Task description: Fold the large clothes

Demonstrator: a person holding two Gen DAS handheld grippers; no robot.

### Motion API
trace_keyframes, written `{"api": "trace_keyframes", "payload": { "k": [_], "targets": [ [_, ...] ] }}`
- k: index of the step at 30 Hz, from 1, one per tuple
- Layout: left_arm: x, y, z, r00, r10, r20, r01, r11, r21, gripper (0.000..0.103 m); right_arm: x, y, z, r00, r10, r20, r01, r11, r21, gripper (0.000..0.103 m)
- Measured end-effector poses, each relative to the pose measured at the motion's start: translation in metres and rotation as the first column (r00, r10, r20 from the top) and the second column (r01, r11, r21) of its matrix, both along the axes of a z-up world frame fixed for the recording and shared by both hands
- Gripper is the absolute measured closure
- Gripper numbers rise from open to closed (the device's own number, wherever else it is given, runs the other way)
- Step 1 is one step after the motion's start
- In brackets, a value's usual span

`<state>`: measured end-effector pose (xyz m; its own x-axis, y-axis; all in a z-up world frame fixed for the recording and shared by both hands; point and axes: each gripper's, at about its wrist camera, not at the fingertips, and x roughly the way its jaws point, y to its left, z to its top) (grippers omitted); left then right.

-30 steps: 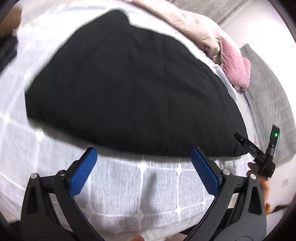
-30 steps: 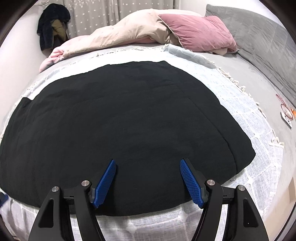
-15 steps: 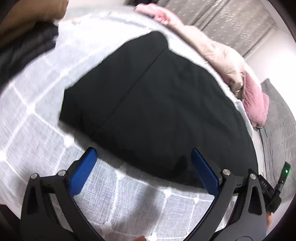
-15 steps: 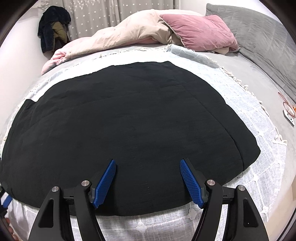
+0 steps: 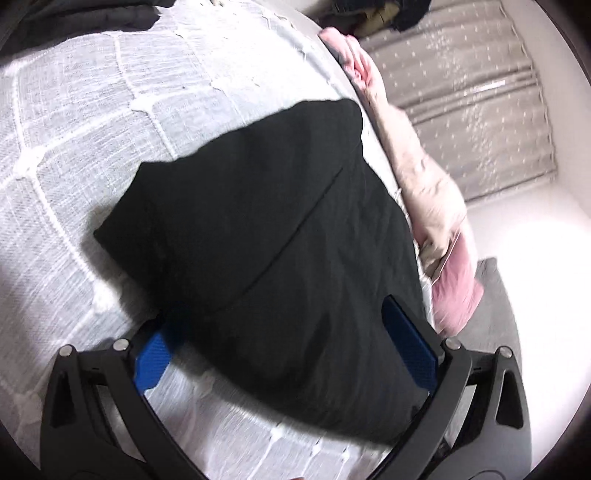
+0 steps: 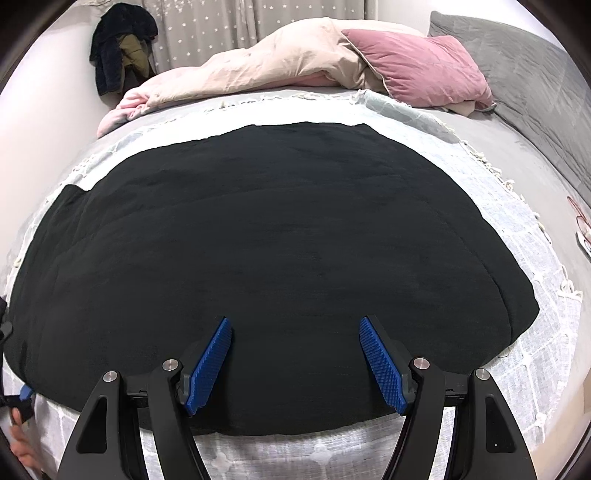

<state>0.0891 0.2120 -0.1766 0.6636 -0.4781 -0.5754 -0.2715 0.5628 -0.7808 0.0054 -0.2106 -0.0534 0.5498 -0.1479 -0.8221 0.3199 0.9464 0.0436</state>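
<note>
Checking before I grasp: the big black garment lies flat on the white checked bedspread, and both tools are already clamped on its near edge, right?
Not quite. The black garment does lie flat on the white checked bedspread, but the right wrist view shows the right tool open, and the left wrist view shows the left tool open, gripping nothing.

A white gridded bedspread (image 6: 546,266) with a fringed edge covers the bed, filling the lower and left parts of both views. At the top centre of the right wrist view a crumpled beige duvet (image 6: 280,62) lies along the far side, touching a pink pillow (image 6: 417,70) to its right. A grey quilted blanket (image 6: 524,74) fills the upper right. Dark clothes (image 6: 118,48) hang at upper left, before a star-dotted grey curtain (image 6: 229,26).
</note>
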Motion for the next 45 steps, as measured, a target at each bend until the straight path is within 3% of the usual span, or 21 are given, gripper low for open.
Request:
{"api": "trace_keyframes", "payload": {
  "k": [4, 7, 8, 11, 13, 17, 21, 24, 27, 30, 31, 32, 34, 35, 36, 37, 38, 40, 41, 45],
  "targets": [
    [0.001, -0.004, 0.001, 0.999, 0.025, 0.042, -0.026, 0.999, 0.025, 0.003, 0.002, 0.004, 0.0, 1.0, 0.006, 0.003, -0.006, 1.0, 0.005, 0.03],
    [0.002, 0.003, -0.005, 0.997, 0.062, 0.037, -0.063, 0.998, 0.016, 0.027, 0.002, 0.008, 0.002, 1.0, 0.022, 0.014, -0.022, 1.0, 0.007, 0.03],
    [0.004, 0.009, -0.009, 0.996, 0.091, 0.013, -0.091, 0.996, -0.003, 0.042, 0.002, 0.01, 0.003, 0.999, 0.027, 0.019, -0.027, 1.0, 0.006, 0.03],
    [0.007, 0.023, -0.018, 0.993, 0.113, -0.01, -0.114, 0.992, -0.062, 0.055, 0.001, 0.016, 0.006, 0.996, 0.067, 0.054, -0.068, 0.998, 0.011, 0.03],
    [0.004, 0.017, -0.011, 0.994, 0.112, 0.006, -0.112, 0.994, -0.014, 0.063, 0.002, 0.022, 0.009, 0.987, 0.126, 0.101, -0.133, 0.989, 0.057, 0.03],
    [0.0, 0.002, 0.019, 0.989, 0.095, 0.118, -0.108, 0.988, 0.114, 0.073, 0.005, 0.042, 0.01, 0.965, 0.221, 0.141, -0.237, 0.966, 0.106, 0.032],
    [-0.003, -0.009, 0.054, 0.963, 0.028, 0.267, -0.079, 0.98, 0.181, 0.076, 0.012, 0.061, 0.003, 0.941, 0.312, 0.132, -0.328, 0.937, 0.123, 0.056],
    [-0.009, -0.031, 0.088, 0.914, -0.073, 0.4, -0.037, 0.965, 0.261, 0.077, 0.021, 0.069, -0.011, 0.934, 0.346, 0.087, -0.354, 0.928, 0.116, 0.059],
    [-0.015, -0.068, 0.122, 0.833, -0.2, 0.517, 0.02, 0.943, 0.333, 0.078, 0.028, 0.063, -0.016, 0.927, 0.366, 0.083, -0.375, 0.914, 0.155, 0.059],
    [-0.016, -0.113, 0.149, 0.747, -0.324, 0.58, 0.11, 0.921, 0.373, 0.078, 0.035, 0.041, -0.018, 0.924, 0.37, 0.102, -0.383, 0.881, 0.277, 0.058],
    [-0.016, -0.123, 0.151, 0.73, -0.351, 0.586, 0.132, 0.915, 0.382, 0.078, 0.037, 0.031, -0.018, 0.924, 0.365, 0.112, -0.381, 0.861, 0.336, 0.058],
    [-0.016, -0.145, 0.158, 0.696, -0.405, 0.594, 0.176, 0.897, 0.406, 0.078, 0.039, 0.02, -0.017, 0.927, 0.354, 0.123, -0.373, 0.838, 0.399, 0.058],
    [-0.017, -0.17, 0.161, 0.654, -0.472, 0.592, 0.231, 0.869, 0.437, 0.078, 0.039, -0.013, -0.016, 0.945, 0.288, 0.156, -0.326, 0.77, 0.548, 0.058],
    [-0.018, -0.191, 0.161, 0.618, -0.523, 0.587, 0.273, 0.843, 0.463, 0.078, 0.038, -0.029, -0.015, 0.954, 0.249, 0.17, -0.301, 0.745, 0.596, 0.058],
    [-0.02, -0.199, 0.16, 0.599, -0.549, 0.582, 0.293, 0.828, 0.479, 0.077, 0.035, -0.047, -0.014, 0.963, 0.198, 0.184, -0.27, 0.728, 0.63, 0.056],
    [-0.022, -0.218, 0.156, 0.565, -0.599, 0.567, 0.335, 0.795, 0.506, 0.077, 0.03, -0.067, -0.012, 0.971, 0.139, 0.196, -0.235, 0.725, 0.648, 0.054],
    [-0.023, -0.231, 0.153, 0.548, -0.627, 0.554, 0.362, 0.774, 0.519, 0.077, 0.024, -0.087, -0.011, 0.976, 0.08, 0.204, -0.197, 0.727, 0.657, 0.053],
    [-0.022, -0.254, 0.139, 0.519, -0.684, 0.512, 0.432, 0.727, 0.533, 0.076, 0.013, -0.12, -0.011, 0.977, -0.021, 0.21, -0.131, 0.721, 0.68, 0.049],
    [-0.02, -0.268, 0.125, 0.501, -0.725, 0.473, 0.494, 0.688, 0.531, 0.074, 0.007, -0.135, -0.012, 0.975, -0.067, 0.212, -0.103, 0.709, 0.697, 0.048],
    [-0.012, -0.289, 0.072, 0.465, -0.809, 0.359, 0.662, 0.587, 0.467, 0.068, -0.021, -0.185, -0.024, 0.958, -0.228, 0.175, 0.019, 0.658, 0.753, 0.042]
  ]
}}
